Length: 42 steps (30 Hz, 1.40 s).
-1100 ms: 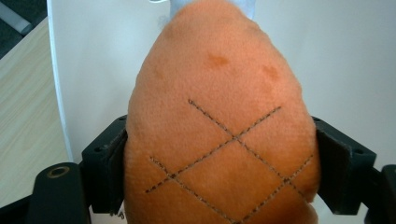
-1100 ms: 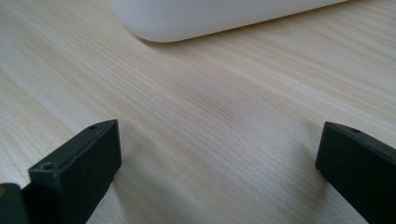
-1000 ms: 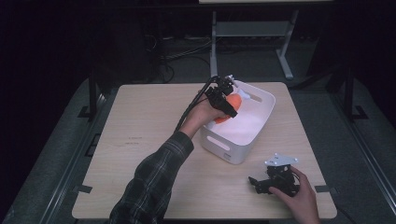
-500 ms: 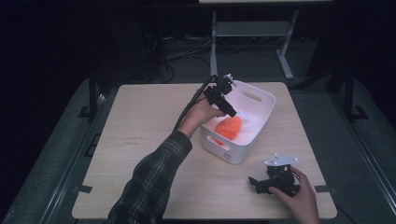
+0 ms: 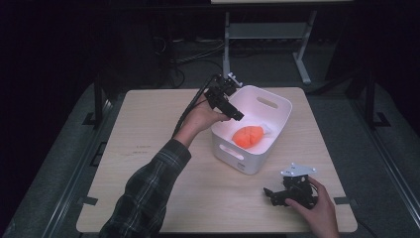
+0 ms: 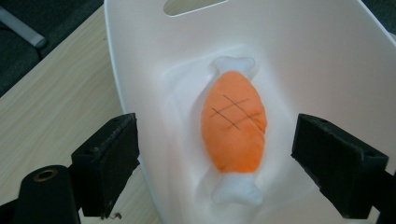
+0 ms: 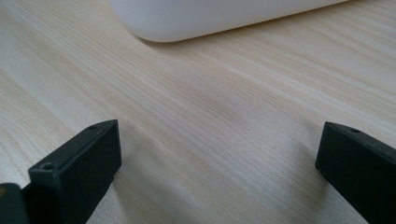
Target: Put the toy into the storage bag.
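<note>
Left gripper hovers over the white bin, jaws spread wide and empty. Orange plush toy lies on the bin floor. Right gripper, jaws apart, apparently rests on the table.

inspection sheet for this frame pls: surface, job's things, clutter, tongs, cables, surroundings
Surface: light wood table, bare apart from the bin.
Job's things: orange plush toy with white ends lies flat on the floor of the white bin; bin upright, right of table centre.
Clutter: nothing seen.
Tongs: left tongs open, above the bin's near-left rim, jaws apart from the toy; right tongs open, low over the table near the front right, holding nothing.
Cables: black cable trails from the left tongs along the forearm.
Surroundings: dark floor, grey metal stand behind the table, loose cables on the floor there.
</note>
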Tool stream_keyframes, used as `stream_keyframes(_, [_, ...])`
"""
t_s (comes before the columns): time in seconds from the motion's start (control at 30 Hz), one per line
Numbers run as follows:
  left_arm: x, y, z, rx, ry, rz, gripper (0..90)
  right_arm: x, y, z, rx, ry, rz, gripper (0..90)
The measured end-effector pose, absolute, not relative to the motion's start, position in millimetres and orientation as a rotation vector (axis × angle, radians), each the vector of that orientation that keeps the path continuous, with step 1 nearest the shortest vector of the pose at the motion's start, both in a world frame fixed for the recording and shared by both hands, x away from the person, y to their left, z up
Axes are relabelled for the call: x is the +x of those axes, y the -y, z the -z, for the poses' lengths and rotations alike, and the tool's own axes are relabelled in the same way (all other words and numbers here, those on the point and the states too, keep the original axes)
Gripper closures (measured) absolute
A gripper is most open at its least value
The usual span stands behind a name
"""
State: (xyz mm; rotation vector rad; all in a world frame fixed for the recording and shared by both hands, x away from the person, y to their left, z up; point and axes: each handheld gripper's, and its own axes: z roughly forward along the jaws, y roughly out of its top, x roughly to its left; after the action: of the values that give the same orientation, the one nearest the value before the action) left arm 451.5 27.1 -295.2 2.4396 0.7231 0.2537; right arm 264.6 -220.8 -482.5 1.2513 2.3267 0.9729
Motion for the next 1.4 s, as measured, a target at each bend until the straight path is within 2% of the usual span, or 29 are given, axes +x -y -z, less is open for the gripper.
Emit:
stream_keyframes(0.57, [419.1,-81.8,294.3,2.371,-0.702,-0.263,14.3,264.9,220.8,482.6,1.252,-2.326,-0.973,0.0])
stream_keyframes(1.4, [364.8,-156.0,318.5,2.250,-0.677,-0.302,14.4,265.6,220.4,482.7,1.248,-2.325,-0.976,0.0])
